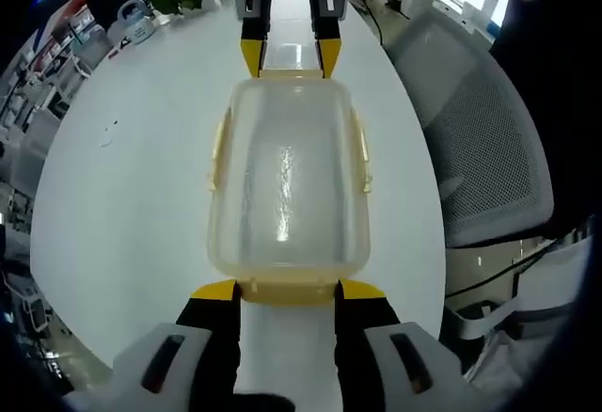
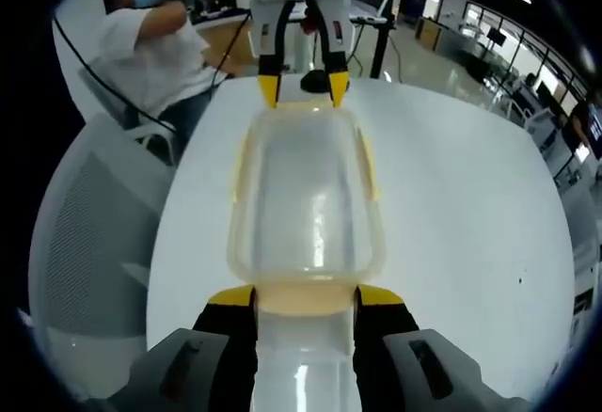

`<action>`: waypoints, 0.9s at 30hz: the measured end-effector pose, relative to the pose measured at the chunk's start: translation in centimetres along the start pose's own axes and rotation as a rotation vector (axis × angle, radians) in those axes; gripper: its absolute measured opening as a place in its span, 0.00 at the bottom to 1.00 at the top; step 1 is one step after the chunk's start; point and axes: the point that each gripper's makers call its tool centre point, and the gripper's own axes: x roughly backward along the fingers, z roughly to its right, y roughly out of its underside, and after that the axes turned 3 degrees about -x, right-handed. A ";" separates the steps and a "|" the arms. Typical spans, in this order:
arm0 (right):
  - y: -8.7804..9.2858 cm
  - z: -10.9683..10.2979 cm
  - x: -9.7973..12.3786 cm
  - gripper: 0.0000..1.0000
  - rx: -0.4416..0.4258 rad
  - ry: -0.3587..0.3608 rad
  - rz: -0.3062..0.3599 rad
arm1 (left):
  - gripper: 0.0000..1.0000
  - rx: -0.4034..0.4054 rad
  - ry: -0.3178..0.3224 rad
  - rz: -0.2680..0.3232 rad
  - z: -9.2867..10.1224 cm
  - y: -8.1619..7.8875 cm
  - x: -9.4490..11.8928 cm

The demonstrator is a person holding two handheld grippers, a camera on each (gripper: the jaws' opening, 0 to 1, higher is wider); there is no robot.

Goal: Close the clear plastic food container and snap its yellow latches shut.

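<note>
Left gripper (image 1: 287, 290) at 6 o'clock, jaws apart beside clear container (image 1: 287, 182), right gripper (image 1: 290, 50) at 12 o'clock, open too, white table (image 1: 132, 196).

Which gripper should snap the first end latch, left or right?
Near even. Each gripper, left and right, has open jaws straddling the yellow end latch at its own end of the container. The lid looks seated. I'd lean left, but either could press its own latch.

Cloudy translucent plastic container (image 1: 287, 186) with matt yellow latches (image 1: 361, 153) on a glossy white table (image 1: 132, 196).
</note>
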 end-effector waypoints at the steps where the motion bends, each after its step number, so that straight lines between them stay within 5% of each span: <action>1: 0.2 0.0 0.1 0.38 -0.001 0.001 -0.001 | 0.38 -0.001 -0.001 0.001 0.0 -0.2 0.0; 27: 5.8 -0.2 3.7 0.38 -0.024 0.015 -0.030 | 0.38 -0.023 0.006 0.020 -0.1 -6.6 -1.9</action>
